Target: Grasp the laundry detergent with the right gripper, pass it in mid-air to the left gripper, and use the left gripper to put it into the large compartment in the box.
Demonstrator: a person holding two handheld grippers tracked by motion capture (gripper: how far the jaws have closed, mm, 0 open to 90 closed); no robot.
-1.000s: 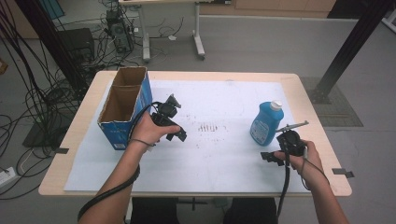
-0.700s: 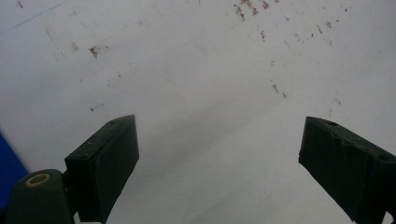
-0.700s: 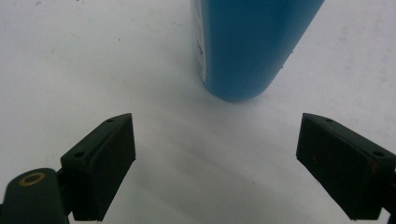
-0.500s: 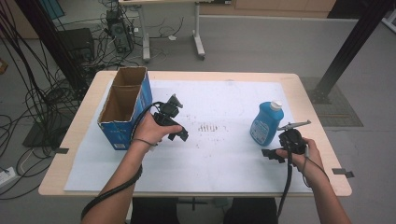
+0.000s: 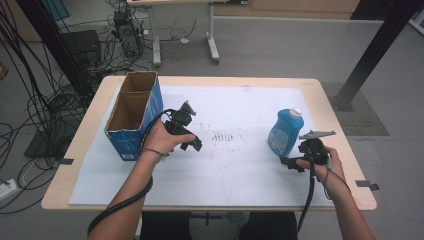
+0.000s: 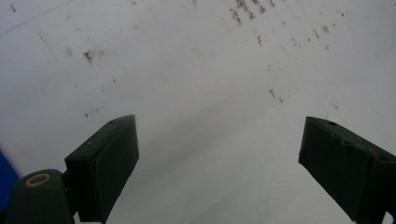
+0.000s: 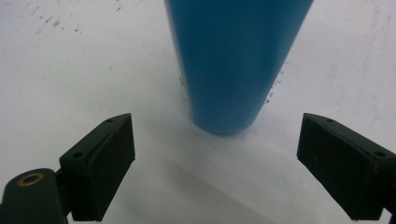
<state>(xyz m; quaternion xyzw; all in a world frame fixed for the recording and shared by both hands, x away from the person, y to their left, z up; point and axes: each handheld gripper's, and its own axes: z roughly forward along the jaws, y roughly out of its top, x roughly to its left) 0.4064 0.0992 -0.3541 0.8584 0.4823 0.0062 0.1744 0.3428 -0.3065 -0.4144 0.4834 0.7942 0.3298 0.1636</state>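
A blue bottle (image 5: 284, 134) with a white cap stands upright on the white sheet at the right. My right gripper (image 5: 291, 162) rests low just in front of it, open. In the right gripper view the bottle's blue body (image 7: 233, 60) rises a short way ahead of the right gripper (image 7: 217, 119), apart from both jaws. My left gripper (image 5: 194, 144) is held over the middle-left of the sheet, beside the cardboard box (image 5: 131, 114). In its own view the left gripper (image 6: 219, 123) stands open above bare, stained paper.
The open-topped box with blue sides stands at the table's left side. A white sheet (image 5: 240, 170) covers most of the wooden table (image 5: 60, 195), with small brown marks (image 5: 222, 136) at its middle. Cables and desk legs lie on the floor beyond.
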